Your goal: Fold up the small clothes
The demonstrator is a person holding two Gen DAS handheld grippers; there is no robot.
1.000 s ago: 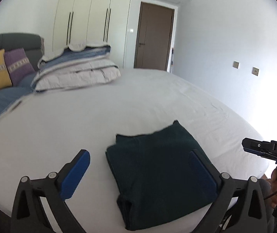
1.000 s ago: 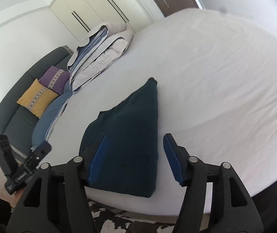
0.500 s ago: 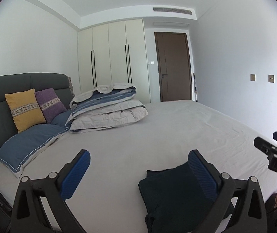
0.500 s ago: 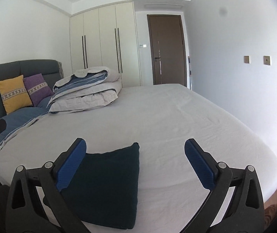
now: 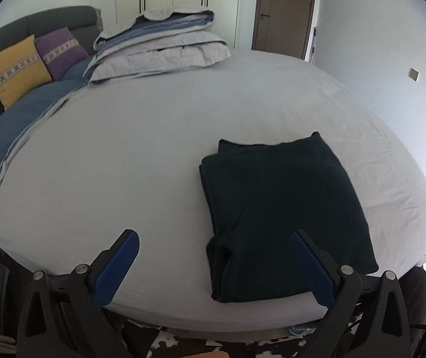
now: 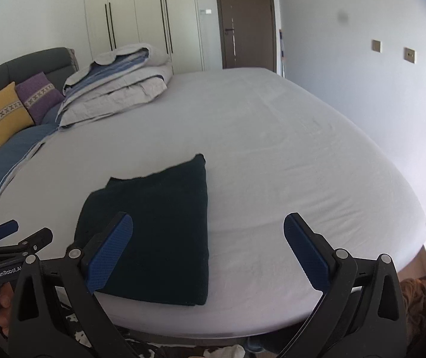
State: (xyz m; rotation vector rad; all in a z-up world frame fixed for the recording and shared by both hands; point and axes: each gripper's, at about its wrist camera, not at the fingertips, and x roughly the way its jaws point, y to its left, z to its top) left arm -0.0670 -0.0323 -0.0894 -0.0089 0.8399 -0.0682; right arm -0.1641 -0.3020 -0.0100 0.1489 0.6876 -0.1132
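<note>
A dark green folded garment (image 5: 281, 211) lies flat near the front edge of the bed's white sheet (image 5: 141, 155). It also shows in the right wrist view (image 6: 159, 226). My left gripper (image 5: 213, 268) is open and empty, held off the bed's front edge with its right finger over the garment's near corner. My right gripper (image 6: 210, 250) is open and empty, held above the front edge, its left finger over the garment. The left gripper (image 6: 7, 235) shows at the left of the right wrist view.
A folded grey and blue duvet (image 5: 159, 44) lies at the head of the bed. A yellow cushion (image 5: 15, 71), a purple cushion (image 5: 60, 50) and a blue pillow (image 5: 24, 122) lie at the left by the grey headboard. A wall stands to the right.
Both grippers stay open and empty. Both views, level half a second ago, have tilted back down toward the bed, so the garment fills more of each.
</note>
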